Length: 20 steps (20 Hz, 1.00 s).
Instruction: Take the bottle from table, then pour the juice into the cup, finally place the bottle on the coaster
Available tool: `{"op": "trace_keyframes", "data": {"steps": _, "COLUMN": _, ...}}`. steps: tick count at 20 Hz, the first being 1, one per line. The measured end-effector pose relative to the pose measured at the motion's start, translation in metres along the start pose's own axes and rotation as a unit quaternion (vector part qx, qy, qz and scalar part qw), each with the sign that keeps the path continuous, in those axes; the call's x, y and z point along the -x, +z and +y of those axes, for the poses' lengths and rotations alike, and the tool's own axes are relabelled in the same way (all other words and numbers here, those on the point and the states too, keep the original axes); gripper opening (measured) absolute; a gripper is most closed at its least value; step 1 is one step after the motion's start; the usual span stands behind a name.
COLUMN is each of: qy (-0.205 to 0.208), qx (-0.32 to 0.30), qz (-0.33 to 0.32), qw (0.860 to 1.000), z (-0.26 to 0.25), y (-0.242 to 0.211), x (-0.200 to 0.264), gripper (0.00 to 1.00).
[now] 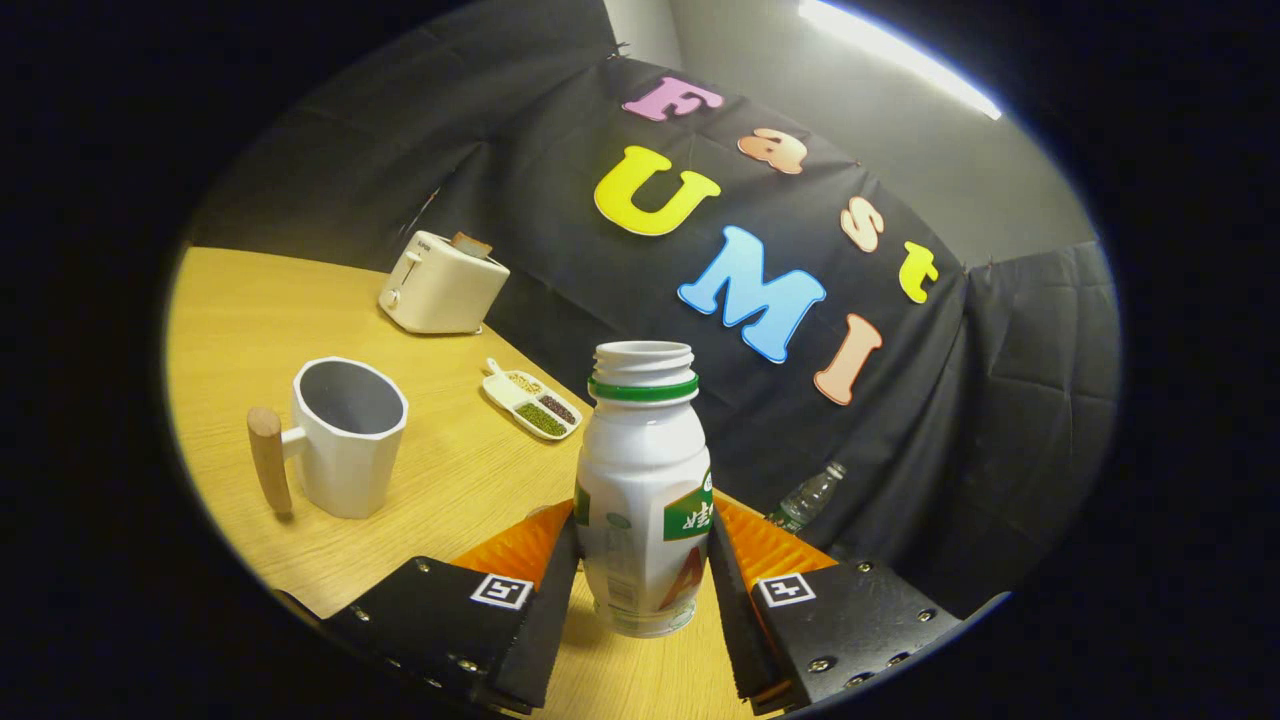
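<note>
A white juice bottle (643,490) with a green neck ring and no cap stands between my two fingers, and the gripper (643,560) is shut on its lower body. The whole view is tilted, and the bottle's base hangs just above the wooden table (440,490). A white faceted cup (345,435) with a wooden handle stands on the table to the left, ahead of the fingers. Its inside looks empty.
A white toaster (441,283) with a slice in it stands at the back of the table. A small white divided dish (531,398) of grains lies between cup and bottle. A clear plastic bottle (806,497) lies beyond the right finger, by the black cloth wall.
</note>
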<state>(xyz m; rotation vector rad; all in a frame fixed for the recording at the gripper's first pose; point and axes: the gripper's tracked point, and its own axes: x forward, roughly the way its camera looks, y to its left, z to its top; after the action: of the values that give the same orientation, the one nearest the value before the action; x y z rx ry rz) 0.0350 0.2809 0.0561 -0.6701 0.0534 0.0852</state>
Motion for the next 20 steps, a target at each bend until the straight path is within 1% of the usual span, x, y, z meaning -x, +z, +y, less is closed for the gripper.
{"op": "trace_keyframes", "data": {"steps": 5, "qy": -0.009, "qx": 0.100, "qz": -0.012, "qw": 0.995, "z": 0.015, "y": 0.009, "x": -0.007, "gripper": 0.67}}
{"op": "trace_keyframes", "data": {"steps": 8, "qy": -0.015, "qx": 0.141, "qz": -0.025, "qw": 0.990, "z": 0.023, "y": 0.018, "x": -0.008, "gripper": 0.67}}
{"op": "trace_keyframes", "data": {"steps": 12, "qy": -0.025, "qx": 0.196, "qz": -0.037, "qw": 0.980, "z": 0.028, "y": 0.028, "x": -0.011, "gripper": 0.67}}
{"op": "trace_keyframes", "data": {"steps": 14, "qy": -0.030, "qx": 0.227, "qz": -0.040, "qw": 0.973, "z": 0.029, "y": 0.028, "x": -0.009, "gripper": 0.67}}
{"op": "trace_keyframes", "data": {"steps": 18, "qy": -0.021, "qx": 0.265, "qz": -0.042, "qw": 0.963, "z": 0.039, "y": 0.031, "x": -0.009, "gripper": 0.67}}
{"op": "trace_keyframes", "data": {"steps": 20, "qy": -0.021, "qx": 0.292, "qz": -0.044, "qw": 0.955, "z": 0.042, "y": 0.033, "x": -0.011, "gripper": 0.67}}
